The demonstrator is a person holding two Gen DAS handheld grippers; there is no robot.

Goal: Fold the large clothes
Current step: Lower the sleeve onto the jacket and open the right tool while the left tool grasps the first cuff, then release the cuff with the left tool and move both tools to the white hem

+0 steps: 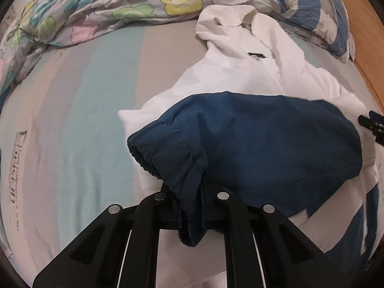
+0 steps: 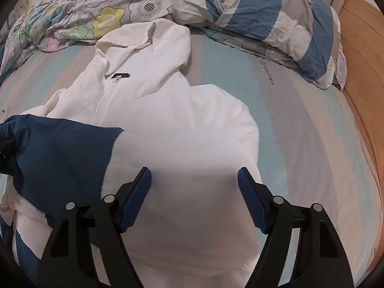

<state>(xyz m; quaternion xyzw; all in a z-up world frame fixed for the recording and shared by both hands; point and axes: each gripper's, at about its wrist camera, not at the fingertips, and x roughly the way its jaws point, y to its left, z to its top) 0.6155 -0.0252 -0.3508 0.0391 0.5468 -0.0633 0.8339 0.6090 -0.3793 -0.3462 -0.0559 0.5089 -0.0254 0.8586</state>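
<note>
The striped bed sheet (image 1: 72,120) carries dark printed lettering at its near left side in the left wrist view, turned sideways and too blurred to read. In the right wrist view another cursive word (image 2: 266,72) stands on the sheet at the far right, beside the bedding; it cannot be made out. A small black label (image 2: 120,76) sits on the white jacket (image 2: 168,120) near its collar, its marking illegible.

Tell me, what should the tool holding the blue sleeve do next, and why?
Probably carry the blue sleeve across the white jacket and lay it flat. The left tool is shut on the cuff, the sleeve is bunched over the jacket's body, and the right tool is open above the white fabric.
</note>
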